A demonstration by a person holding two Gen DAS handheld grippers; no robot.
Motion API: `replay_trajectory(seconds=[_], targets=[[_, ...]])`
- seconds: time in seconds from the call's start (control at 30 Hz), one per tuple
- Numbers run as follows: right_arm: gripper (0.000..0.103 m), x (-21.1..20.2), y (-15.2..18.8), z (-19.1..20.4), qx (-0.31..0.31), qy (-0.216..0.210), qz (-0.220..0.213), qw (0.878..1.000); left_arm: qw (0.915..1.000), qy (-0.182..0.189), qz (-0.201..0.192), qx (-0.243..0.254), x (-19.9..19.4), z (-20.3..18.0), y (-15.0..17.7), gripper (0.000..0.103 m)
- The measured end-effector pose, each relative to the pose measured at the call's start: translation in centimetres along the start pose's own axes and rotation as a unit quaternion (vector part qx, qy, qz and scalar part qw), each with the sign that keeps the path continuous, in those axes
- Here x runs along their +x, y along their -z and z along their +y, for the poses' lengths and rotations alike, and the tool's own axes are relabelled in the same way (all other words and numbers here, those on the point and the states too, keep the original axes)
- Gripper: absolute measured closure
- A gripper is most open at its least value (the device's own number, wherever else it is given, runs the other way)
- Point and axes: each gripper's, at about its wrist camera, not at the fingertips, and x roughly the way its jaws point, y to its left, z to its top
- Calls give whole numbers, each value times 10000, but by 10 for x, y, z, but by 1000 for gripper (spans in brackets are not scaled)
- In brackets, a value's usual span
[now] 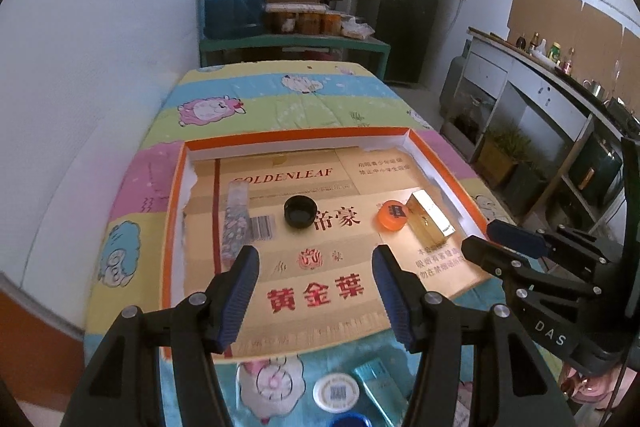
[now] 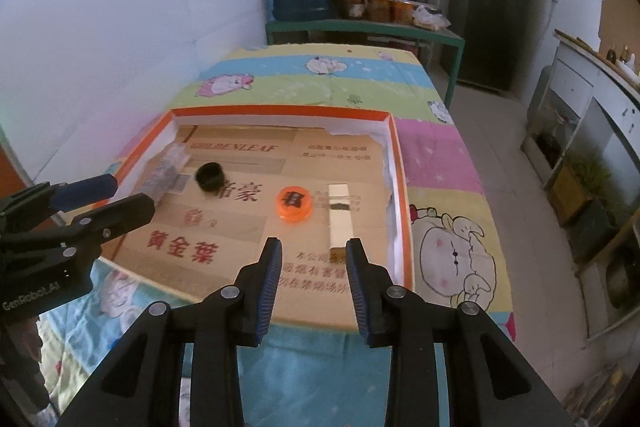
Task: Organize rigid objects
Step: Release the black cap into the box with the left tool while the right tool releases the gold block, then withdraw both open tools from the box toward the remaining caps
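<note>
- While both tools hang over the tray's near edge, we see the left gripper (image 1: 316,291) with jaws wide apart, nothing between them.
- Right gripper (image 2: 314,283): jaws parted, empty.
- Orange-rimmed tray (image 1: 300,135) holds, left to right: patterned tube (image 1: 236,223), black cap (image 1: 300,211), orange round tin (image 1: 393,215), gold box (image 1: 430,221).
- White cap (image 1: 336,391) and teal box (image 1: 378,385) lie on the cloth outside the tray.
</note>
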Motion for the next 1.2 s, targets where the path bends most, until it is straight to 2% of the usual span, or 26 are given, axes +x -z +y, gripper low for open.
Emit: replay_trajectory(seconds=[0.3,0.77,1.2], targets=[[69,-44,16,26,-178,-6,-248,9995,9994,-220,-240,84,-42,-2,18,44],[69,-98,44,56,-323,-42,-526,9981,9985,-330,-429,37,-93,-1,44,44],[69,-125,69,67,-439,-98,-542,9975,9985,-214,-496,47,-124,1,74,44]])
